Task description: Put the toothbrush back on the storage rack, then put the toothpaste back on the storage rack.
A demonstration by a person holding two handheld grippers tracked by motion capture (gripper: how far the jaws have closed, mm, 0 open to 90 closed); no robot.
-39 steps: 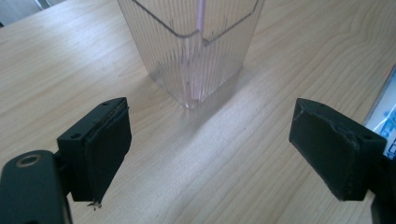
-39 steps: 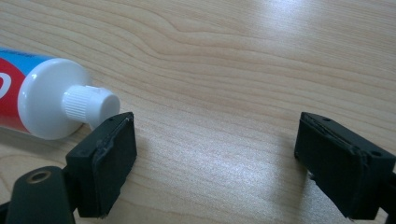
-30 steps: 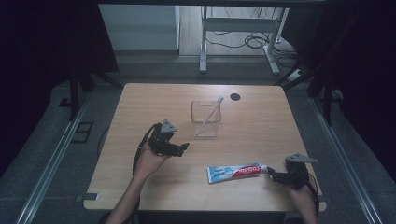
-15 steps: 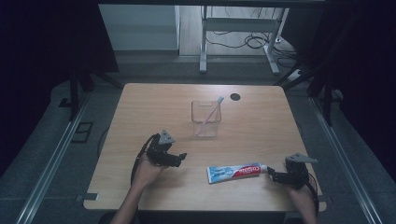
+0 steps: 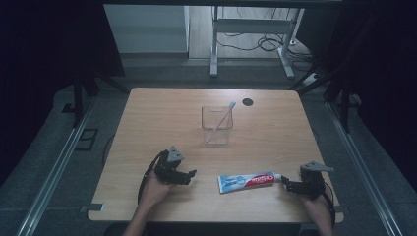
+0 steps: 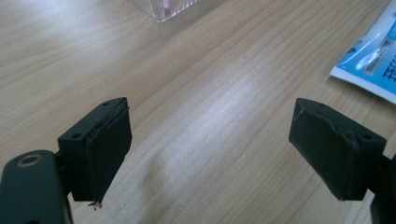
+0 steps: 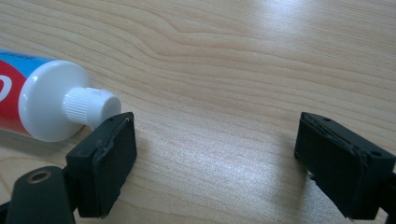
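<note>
A toothpaste tube [image 5: 248, 181], blue, red and white, lies flat near the table's front edge, its white cap [image 7: 89, 106] pointing right. My right gripper [image 5: 290, 186] rests just right of the cap, open, with bare wood between its pads [image 7: 107, 163]; the cap sits beside the left pad. My left gripper [image 5: 187, 176] lies low over the table left of the tube, open and empty, the tube's flat end [image 6: 369, 58] off to its right. A clear plastic cup [image 5: 217, 125] stands mid-table with a pink and blue toothbrush [image 5: 223, 118] leaning in it.
The wooden table [image 5: 147, 128] has a round black grommet [image 5: 247, 102] at its back right. Dark floor and metal rails flank the table. A desk frame with cables stands beyond the far edge.
My left gripper has come down and back toward the front edge, now lying low on the table. The right gripper and the tube have not moved.
</note>
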